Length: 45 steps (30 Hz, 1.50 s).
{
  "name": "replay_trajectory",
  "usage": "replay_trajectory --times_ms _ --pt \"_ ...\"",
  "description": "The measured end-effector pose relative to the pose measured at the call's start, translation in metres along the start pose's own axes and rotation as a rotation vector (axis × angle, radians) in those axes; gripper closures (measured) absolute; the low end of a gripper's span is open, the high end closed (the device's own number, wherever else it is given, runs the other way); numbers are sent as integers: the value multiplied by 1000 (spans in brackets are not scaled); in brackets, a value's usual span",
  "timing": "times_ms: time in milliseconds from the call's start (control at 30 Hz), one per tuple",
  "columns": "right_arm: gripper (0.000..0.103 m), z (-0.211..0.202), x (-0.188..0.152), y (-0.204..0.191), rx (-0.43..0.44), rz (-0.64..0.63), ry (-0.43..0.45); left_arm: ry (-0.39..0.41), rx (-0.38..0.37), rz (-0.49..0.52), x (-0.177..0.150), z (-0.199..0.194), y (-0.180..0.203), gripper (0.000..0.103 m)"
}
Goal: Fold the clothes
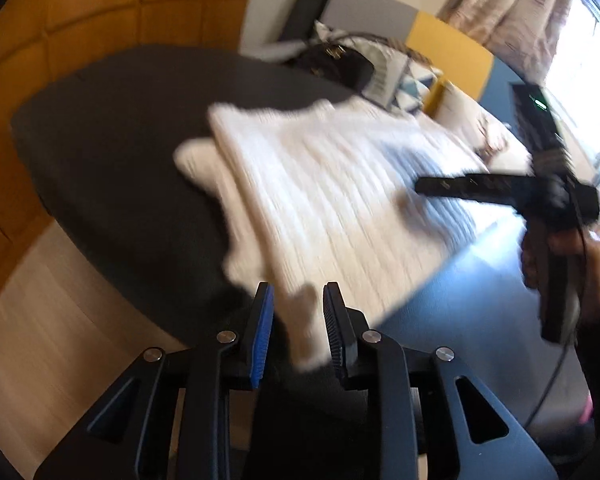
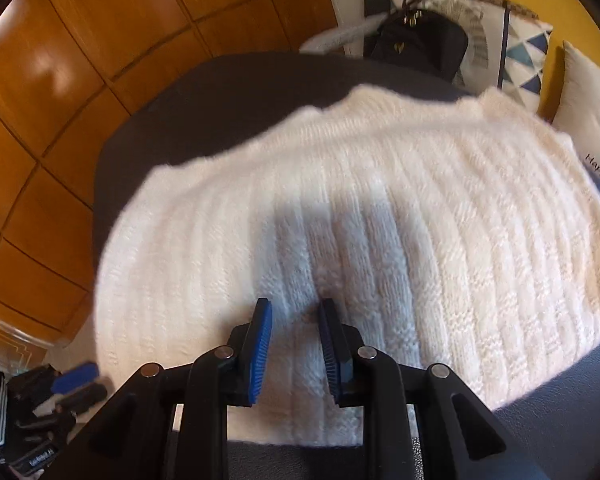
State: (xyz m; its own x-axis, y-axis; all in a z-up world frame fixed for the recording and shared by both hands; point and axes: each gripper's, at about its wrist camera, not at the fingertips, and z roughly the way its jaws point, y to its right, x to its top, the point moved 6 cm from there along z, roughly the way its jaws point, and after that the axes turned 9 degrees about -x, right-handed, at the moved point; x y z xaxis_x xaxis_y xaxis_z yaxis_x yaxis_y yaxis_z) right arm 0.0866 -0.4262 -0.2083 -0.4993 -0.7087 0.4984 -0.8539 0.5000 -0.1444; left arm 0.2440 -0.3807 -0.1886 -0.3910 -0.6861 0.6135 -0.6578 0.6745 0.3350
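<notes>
Dark bed cover (image 1: 112, 128), wood-panel wall at 9 o'clock. Cream knit sweater (image 2: 380, 208) spread flat at centre. Left gripper (image 1: 298, 320) clenched on sweater hem flap. Right gripper (image 2: 296, 336) pinching sweater fold. Black bag (image 2: 420, 44) at 1 o'clock.

Motion blur smears the cream ribbed knit sweater (image 1: 332, 184) across the middle of the left wrist view, so its folds and far edge cannot be read. At lower centre, whether the left gripper (image 1: 298, 320) presses the cloth is unclear. At right, the frame edge cuts the person's hand (image 1: 572, 264). In the right wrist view, the printed white cushion (image 2: 592, 120) is cropped at right.
</notes>
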Motion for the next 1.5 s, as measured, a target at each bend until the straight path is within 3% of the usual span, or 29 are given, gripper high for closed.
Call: replay_trajectory --times_ms 100,333,900,1067,1233,1367,1500 --pt "79 -6 4 0 -8 5 25 1 51 -2 15 11 -3 74" --pt "79 9 6 9 7 37 -22 -69 116 -13 20 40 -11 74" --pt "79 -4 4 17 21 53 41 -82 132 -11 17 34 -12 74" --pt "79 22 -11 18 15 54 -50 -58 129 -24 19 26 -12 74" --pt "79 2 -2 21 23 50 13 56 110 -13 46 4 -10 74" --pt "79 -19 17 39 -11 80 85 40 83 -9 72 24 -14 74" --pt "79 -17 32 59 -58 108 98 32 81 -25 97 54 -16 74"
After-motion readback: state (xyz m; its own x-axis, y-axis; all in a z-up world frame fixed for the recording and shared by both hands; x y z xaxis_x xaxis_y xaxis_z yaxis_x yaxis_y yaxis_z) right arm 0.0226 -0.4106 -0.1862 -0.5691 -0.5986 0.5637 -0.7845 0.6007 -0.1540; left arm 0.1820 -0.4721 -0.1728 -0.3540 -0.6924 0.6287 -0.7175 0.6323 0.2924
